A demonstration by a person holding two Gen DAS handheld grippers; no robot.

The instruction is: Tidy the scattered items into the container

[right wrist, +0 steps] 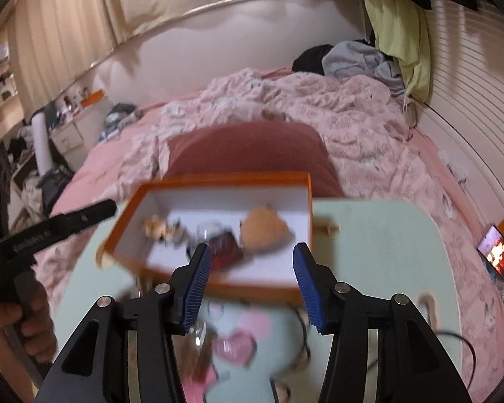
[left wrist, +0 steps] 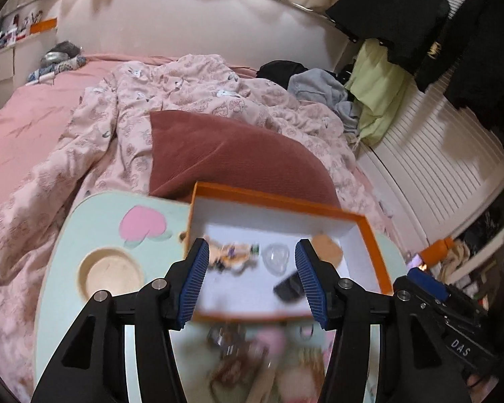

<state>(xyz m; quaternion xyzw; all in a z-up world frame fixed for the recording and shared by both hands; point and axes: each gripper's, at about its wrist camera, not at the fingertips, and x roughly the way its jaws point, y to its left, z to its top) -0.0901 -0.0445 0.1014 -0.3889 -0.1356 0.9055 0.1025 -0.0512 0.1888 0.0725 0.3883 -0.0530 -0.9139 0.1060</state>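
An orange box point(left wrist: 275, 198) point(right wrist: 218, 178) with a white inside stands on a mint-green lap table point(left wrist: 67, 252) point(right wrist: 386, 235) on the bed. In it lie a tan plush piece point(left wrist: 326, 248) point(right wrist: 265, 228), a clear heart-shaped piece point(left wrist: 277, 257), a dark item point(left wrist: 287, 288) point(right wrist: 225, 248) and small trinkets point(left wrist: 232, 252) point(right wrist: 158, 226). Blurred loose items point(left wrist: 252, 346), rings and a pink heart point(right wrist: 232, 346) among them, lie on the table in front of the box. My left gripper point(left wrist: 252, 245) hangs open over the box's near side, holding nothing. Open and holding nothing too, my right gripper point(right wrist: 251, 248) hovers over the box's front edge.
A maroon pillow point(left wrist: 235, 154) lies just behind the box on a rumpled pink quilt point(left wrist: 117, 127). The table has a round cup recess point(left wrist: 112, 273) at its left. A lit phone point(right wrist: 497, 250) lies on the bed to the right. A hand point(right wrist: 20, 322) holds the left gripper.
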